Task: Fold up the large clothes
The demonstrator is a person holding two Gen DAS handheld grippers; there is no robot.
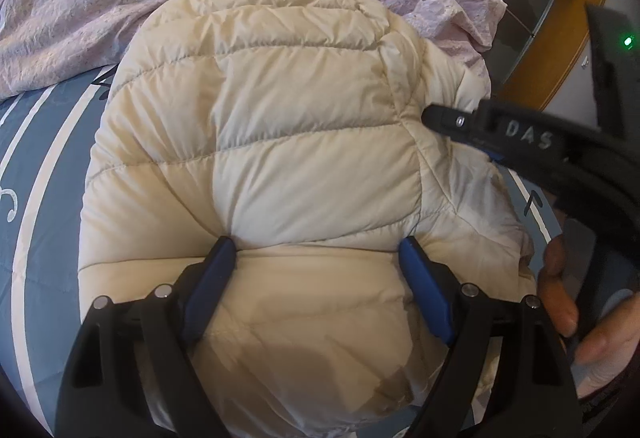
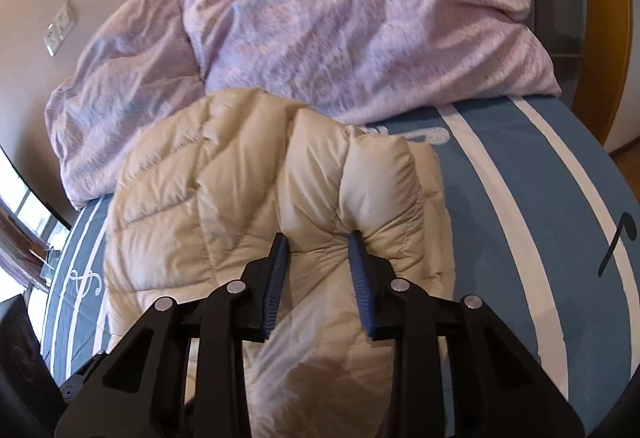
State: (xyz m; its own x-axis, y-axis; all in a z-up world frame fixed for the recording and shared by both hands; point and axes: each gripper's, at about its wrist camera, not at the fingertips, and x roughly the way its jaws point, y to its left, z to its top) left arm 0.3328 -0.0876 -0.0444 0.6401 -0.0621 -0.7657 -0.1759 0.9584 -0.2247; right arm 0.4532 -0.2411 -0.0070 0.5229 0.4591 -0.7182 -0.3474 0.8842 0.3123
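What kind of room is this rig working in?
Most likely a bedroom. The cream puffer jacket lies on a bed with a blue-and-white striped sheet, a crumpled lilac duvet is piled at the far end, and a wall socket plate sits on the wall behind.
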